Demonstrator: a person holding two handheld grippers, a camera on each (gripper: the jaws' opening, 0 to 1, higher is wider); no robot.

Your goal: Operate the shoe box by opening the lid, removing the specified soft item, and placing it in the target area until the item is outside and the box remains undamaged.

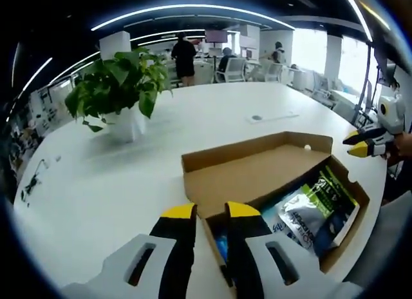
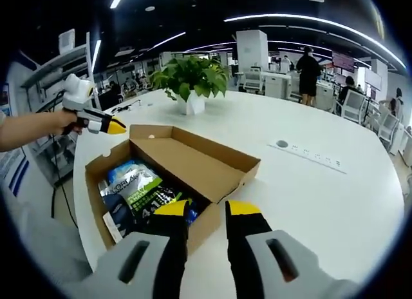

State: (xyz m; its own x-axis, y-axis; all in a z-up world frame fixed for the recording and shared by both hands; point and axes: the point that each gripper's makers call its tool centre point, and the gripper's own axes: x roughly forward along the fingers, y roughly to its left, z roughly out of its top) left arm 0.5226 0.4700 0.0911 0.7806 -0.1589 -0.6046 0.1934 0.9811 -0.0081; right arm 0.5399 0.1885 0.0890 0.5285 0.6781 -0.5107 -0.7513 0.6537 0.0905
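While hovering at opposite corners of the box (image 1: 277,183), both grippers (image 1: 209,212) (image 2: 206,209) gaping and gripping nothing, lying inside below the flipped lid (image 2: 193,158): pouch (image 2: 138,191), long axis along the box, nearer the right one.

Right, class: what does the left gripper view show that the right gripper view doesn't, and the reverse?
Left gripper view: the right gripper, open, beside the box. Right gripper view: the left gripper, open, held in a hand beside the box. Both: the box with its lid open, packets inside, the plant, the white table.
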